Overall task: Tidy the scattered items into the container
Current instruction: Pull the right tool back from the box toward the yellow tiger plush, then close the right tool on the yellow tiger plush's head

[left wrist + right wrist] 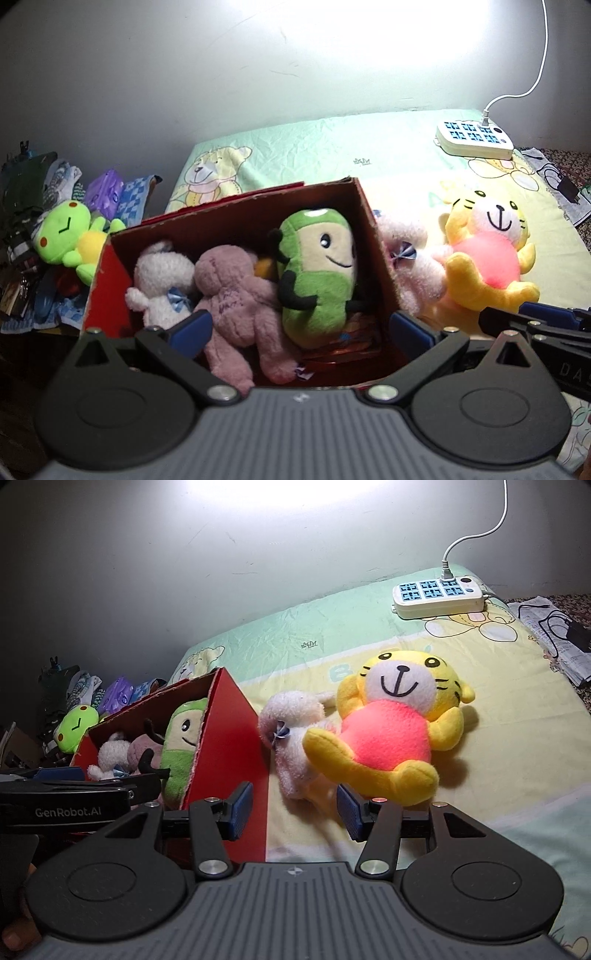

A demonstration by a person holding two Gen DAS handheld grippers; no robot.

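**Box half filled, two toys still on the bed**

The red box [236, 225] sits on the bed [517, 775] and holds a white toy [162, 280], a mauve bear [232, 295] and a green toy [317, 269]. Just right of the box lie a pale pink toy [295, 738] and, touching it, a yellow tiger [391, 731]. The left gripper [301, 325] hangs over the box, fingers spread, pinching nothing. The right gripper [293, 808] is beside the box's right wall, near the pink toy, fingers spread and empty.
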